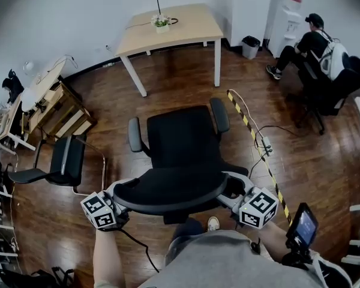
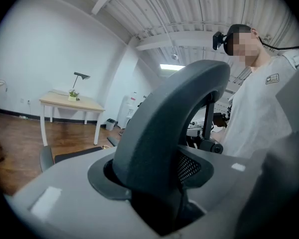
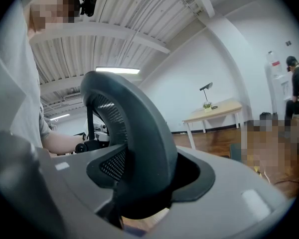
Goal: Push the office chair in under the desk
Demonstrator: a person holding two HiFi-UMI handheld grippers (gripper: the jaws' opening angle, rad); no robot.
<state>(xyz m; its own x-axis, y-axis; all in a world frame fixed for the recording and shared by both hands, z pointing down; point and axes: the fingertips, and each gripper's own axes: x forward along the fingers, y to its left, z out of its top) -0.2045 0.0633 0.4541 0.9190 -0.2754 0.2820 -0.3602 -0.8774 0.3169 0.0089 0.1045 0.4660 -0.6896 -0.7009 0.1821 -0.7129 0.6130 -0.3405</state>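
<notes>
A black office chair (image 1: 183, 140) stands on the wood floor, its seat facing the light wooden desk (image 1: 168, 29) at the far wall, with open floor between them. I stand behind its curved backrest (image 1: 168, 192). My left gripper (image 1: 123, 195) is clamped on the backrest's left end, and in the left gripper view the grey rim (image 2: 164, 128) fills the gap between the jaws of the left gripper (image 2: 154, 185). My right gripper (image 1: 233, 194) holds the right end the same way, with the rim (image 3: 134, 133) wedged in the right gripper (image 3: 139, 193).
A second black chair (image 1: 60, 161) stands at the left beside wooden crates (image 1: 60, 113). A yellow-black cable strip (image 1: 255, 143) and a power strip (image 1: 266, 146) lie on the floor right of the chair. A person (image 1: 318, 47) sits far right; a bin (image 1: 250, 45) is beside the desk.
</notes>
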